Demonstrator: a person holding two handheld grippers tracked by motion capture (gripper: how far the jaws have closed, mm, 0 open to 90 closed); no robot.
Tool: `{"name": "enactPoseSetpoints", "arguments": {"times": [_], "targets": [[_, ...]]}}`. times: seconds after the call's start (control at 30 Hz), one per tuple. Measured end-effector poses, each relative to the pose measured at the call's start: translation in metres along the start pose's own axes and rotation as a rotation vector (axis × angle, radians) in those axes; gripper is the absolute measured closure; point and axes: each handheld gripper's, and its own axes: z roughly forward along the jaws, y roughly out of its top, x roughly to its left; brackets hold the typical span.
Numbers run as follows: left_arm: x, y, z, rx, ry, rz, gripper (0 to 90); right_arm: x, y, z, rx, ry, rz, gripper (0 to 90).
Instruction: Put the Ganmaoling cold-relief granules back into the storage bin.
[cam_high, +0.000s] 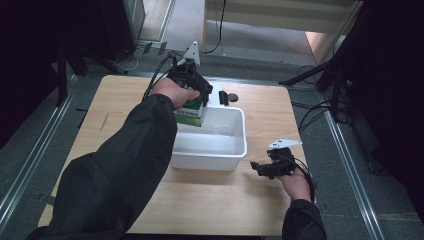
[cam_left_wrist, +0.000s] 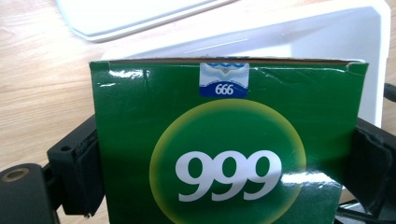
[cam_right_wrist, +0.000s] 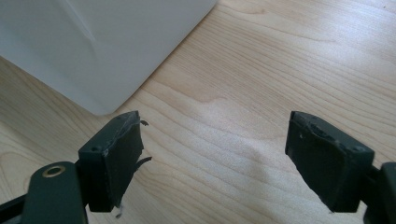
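Right tongs are hovering low over the bench near its right front area, jaws spread wide with bare wood between them; the right gripper view is showing the white tub's corner just ahead to the left.

White tub is sitting mid-bench, rectangular, its interior looking bare on the near side. Open wood is lying in front of it and to its right.

Left tongs are reaching over the tub's far-left corner, clamped on a green carton. In the left gripper view the carton is glossy green with a yellow-ringed disc reading "999" and a small blue "666" seal at the top edge; creases are showing along the top. Both pads are pressing its sides.

A small dark object is lying on the bench beyond the tub.
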Motion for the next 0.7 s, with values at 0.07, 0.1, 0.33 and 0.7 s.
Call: {"name": "enactPoseSetpoints", "arguments": {"times": [0.07, 0.1, 0.33, 0.7], "targets": [[-0.006, 0.000, 0.004, 0.004, 0.007, 0.003, 5.7, 0.000, 0.000, 0.000, 0.000, 0.000, 0.000, 19.0], [-0.007, 0.000, 0.006, 0.003, 0.004, 0.005, 5.7, 0.000, 0.000, 0.000, 0.000, -0.001, 0.002, 19.0], [-0.014, 0.001, 0.017, 0.005, -0.008, -0.010, 5.6, 0.000, 0.000, 0.000, -0.001, 0.000, -0.001, 19.0], [-0.015, 0.005, 0.045, 0.015, 0.047, -0.070, 5.4, 0.001, 0.001, 0.000, -0.001, 0.003, 0.003, 19.0]]}}
